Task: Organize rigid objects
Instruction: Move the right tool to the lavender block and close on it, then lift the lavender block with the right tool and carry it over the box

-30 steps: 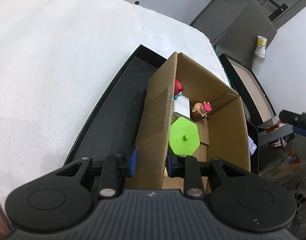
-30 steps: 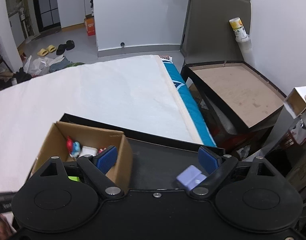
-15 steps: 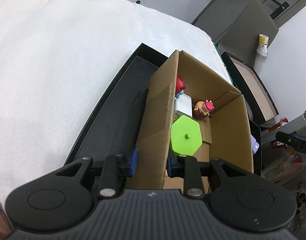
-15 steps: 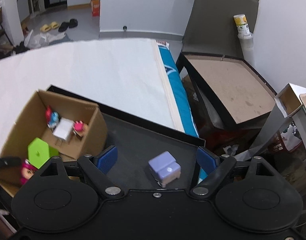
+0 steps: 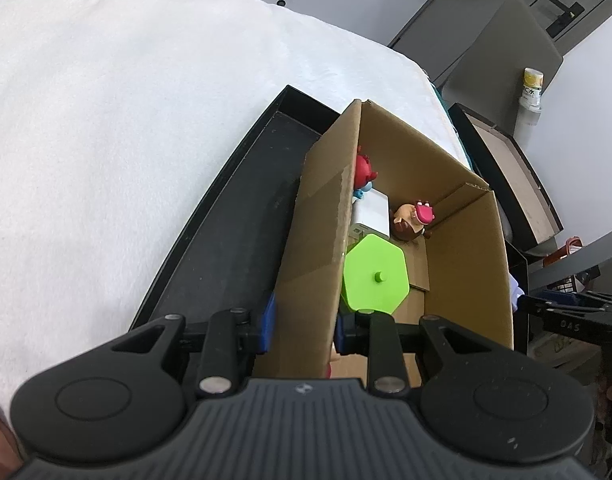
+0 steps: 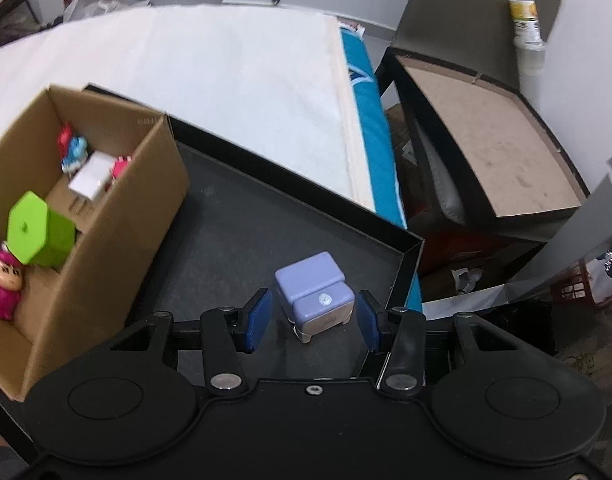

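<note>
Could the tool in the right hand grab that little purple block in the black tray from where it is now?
Probably yes. The right tool is open with the purple block sitting between its blue pads, apart from both. Nothing else lies near it on the black tray.

Cardboard box (image 6: 106, 216) with figurines at tray's (image 6: 290, 196) left; small block (image 6: 314, 296) at right.

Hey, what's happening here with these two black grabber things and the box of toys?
A person is tidying small toys into a cardboard box that sits in a black tray. The left tongs are clamped on the box's wall, steadying it. The right tongs are open around a small purple toy on the tray floor, not yet gripping it. A green container and several figurines are already in the box.
</note>
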### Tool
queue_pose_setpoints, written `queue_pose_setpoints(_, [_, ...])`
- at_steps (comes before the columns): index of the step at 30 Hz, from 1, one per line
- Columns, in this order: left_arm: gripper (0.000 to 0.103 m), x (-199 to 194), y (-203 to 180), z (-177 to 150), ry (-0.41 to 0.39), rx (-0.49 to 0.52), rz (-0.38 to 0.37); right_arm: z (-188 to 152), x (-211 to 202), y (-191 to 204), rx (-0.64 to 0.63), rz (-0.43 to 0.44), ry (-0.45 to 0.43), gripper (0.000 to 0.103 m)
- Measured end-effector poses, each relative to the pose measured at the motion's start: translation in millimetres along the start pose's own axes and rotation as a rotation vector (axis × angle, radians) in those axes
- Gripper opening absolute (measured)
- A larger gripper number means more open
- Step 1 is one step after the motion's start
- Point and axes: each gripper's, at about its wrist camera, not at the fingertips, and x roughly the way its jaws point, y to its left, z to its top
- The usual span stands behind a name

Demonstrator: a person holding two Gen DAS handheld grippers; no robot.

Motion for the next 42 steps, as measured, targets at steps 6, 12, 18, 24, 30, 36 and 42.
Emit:
queue_pose_setpoints(6, [0.027, 1, 1, 1, 0.002, -0.006, 0.005, 2, 17, 0, -0.048, 0.023, 0.023, 0.048])
queue_pose_setpoints(12, [0.027, 1, 0, 0, 0.003, -0.004, 0.009, 4, 35, 1, -0.087, 0.018, 0.048, 0.052])
queue_pose_setpoints(18, [0.027, 2, 0, 1, 0.004, -0.01, 0.012, 5, 49, 2, -0.12, 0.023, 0.071, 0.056])
queue_pose_setpoints(24, [0.027, 3, 0, 1, 0.005, -0.011, 0.013, 5, 50, 4, -0.116, 0.051, 0.07, 0.05])
queue_pose_setpoints(30, [0.028, 2, 0, 1, 0.004, -0.009, 0.013, 6, 40, 9, -0.124, 0.04, 0.053, 0.045])
queue_pose_setpoints(36, [0.028, 2, -1, 0, 0.005, -0.005, 0.013, 8, 25, 11, -0.126, 0.025, 0.036, 0.044])
queue_pose_setpoints(42, [0.028, 2, -2, 0, 0.006, -0.001, 0.014, 15, 6, 15, -0.125, 0.016, 0.016, 0.044])
